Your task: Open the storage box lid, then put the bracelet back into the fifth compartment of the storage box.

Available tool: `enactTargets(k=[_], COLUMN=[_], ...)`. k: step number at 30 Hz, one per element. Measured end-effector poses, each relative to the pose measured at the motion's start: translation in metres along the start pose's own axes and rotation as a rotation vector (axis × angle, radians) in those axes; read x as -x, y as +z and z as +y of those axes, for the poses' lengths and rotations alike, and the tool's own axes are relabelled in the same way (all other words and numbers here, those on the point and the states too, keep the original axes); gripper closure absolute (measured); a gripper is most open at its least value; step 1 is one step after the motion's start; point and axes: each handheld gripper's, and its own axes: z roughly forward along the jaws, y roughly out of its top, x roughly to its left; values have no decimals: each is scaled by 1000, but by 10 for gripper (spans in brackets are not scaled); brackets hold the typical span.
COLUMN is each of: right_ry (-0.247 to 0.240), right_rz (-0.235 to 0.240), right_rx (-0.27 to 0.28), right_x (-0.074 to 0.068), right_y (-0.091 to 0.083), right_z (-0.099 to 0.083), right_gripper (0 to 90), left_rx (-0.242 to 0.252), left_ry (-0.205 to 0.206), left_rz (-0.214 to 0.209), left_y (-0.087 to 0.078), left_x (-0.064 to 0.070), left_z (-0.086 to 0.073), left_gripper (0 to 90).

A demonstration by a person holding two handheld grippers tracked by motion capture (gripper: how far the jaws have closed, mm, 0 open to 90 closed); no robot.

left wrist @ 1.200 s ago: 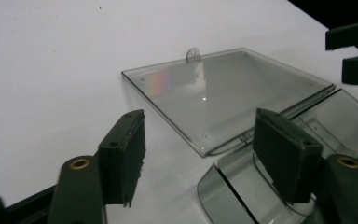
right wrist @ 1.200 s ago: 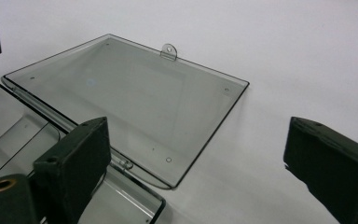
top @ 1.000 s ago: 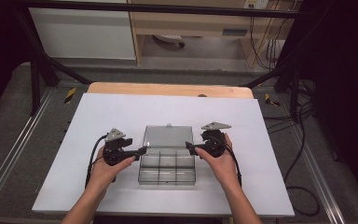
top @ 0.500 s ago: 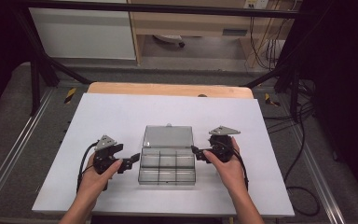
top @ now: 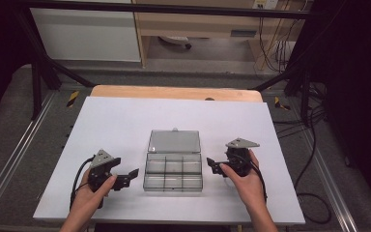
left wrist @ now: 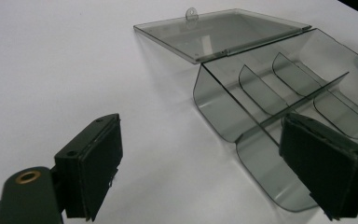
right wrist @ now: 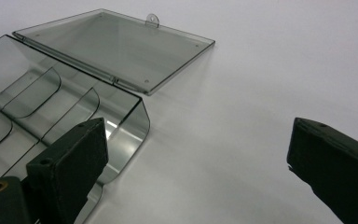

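Organiser box on white worktop, lid laid fully back, compartments bare; sits between claws, touching neither. Left claw and right claw both spread wide, holding nothing. Opening looks done; filling or shutting apparently still ahead

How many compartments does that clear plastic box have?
6: the open box holds two rows of three, one row nearer its flat-lying lid, one nearer the person.

Left claw lower left of frame, jaws spread wide, gripping nothing, aimed right. Right claw lower right, jaws spread, aimed left. Forearms enter from bottom edge.
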Motion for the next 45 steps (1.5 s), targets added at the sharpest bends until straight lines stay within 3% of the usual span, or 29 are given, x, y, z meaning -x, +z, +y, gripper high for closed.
enactTargets(k=[9,16,23,28,34,41,45], right_ry=[4,-3,26,26,66,83,72], right_rz=[-12,-41,-79,-113,-116,-104,-125], right_rx=[-26,-54,-80,-112,-109,-131,-155], right_x=[-2,-3,7,15,27,32,35], right_y=[-19,-33,-29,-28,-29,-31,-32], right_z=[-20,-38,-42,-45,-48,-52,-55], right_gripper=[56,53,54,59,152,299,370], left_rx=[-17,-7,-11,-21,-29,-27,-26], left_ry=[11,5,-13,1,-20,-26,-28], left_rz=[17,31,53,62,65,74,74], left_y=[-13,-13,-14,-13,-10,-11,-10], left_x=[0,-4,-11,-13,-15,-16,-16], left_z=[-16,-15,-17,-17,-18,-18,-17], left_gripper=[131,128,116,74,76,81,82])
